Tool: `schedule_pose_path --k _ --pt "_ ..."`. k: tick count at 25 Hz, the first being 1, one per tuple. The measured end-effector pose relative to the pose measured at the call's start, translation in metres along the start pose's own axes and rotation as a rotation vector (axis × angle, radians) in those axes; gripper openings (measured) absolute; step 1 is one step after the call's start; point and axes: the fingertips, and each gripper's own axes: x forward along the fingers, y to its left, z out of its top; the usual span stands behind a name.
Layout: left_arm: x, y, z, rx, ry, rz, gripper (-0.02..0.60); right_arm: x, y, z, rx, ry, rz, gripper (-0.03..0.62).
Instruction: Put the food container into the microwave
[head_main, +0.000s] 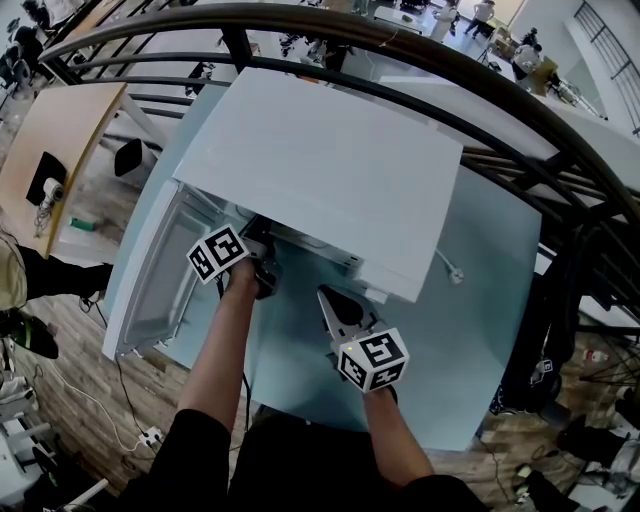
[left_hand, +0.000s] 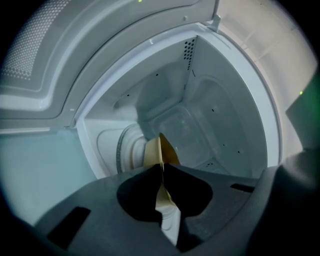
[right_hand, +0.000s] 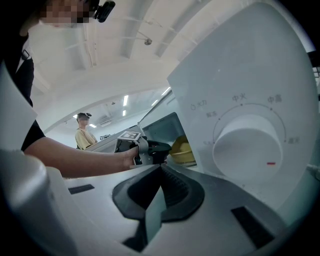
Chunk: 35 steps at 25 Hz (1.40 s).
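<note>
While the left gripper (left_hand: 161, 166) sat at the mouth of the open microwave (head_main: 320, 170), its jaws were pressed together on the thin yellow rim of the food container (left_hand: 163, 149). The container was just ahead of the jaws, inside the white cavity. No view showed whether it touched the cavity floor.

To do this step well, the container probably needed lowering level onto that floor before the jaws let go. It also needed to go far enough in for the door (head_main: 165, 275), open to the jaws' left, to swing past.

The right gripper (right_hand: 160, 169) had its jaws together on nothing, with the control dial (right_hand: 245, 145) just ahead and to their right.

The microwave stood on a pale blue table (head_main: 485, 300). Around it were a wooden floor (head_main: 60, 380) and a dark curved railing (head_main: 400, 45).
</note>
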Motion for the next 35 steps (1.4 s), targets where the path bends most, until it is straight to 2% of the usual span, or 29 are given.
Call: schedule_pose_path --k 9,18,27,35 --pt "0.004 -0.004 0.0 0.019 0.006 -0.005 0.028 -0.007 -0.005 0.001 0.004 -0.004 -0.013 0.005" --pt "-0.001 -0.006 -0.001 0.03 0.011 -0.007 0.08 -0.01 -0.001 0.003 -0.002 -0.012 -0.016 0.005" --pt "-0.038 -0.007 -0.005 0.071 0.021 0.009 0.08 -0.02 0.017 0.015 -0.017 -0.059 -0.051 0.005" --pt "-0.082 -0.033 -0.02 0.163 0.076 -0.045 0.03 -0.037 0.049 0.022 -0.035 -0.107 -0.111 0.005"
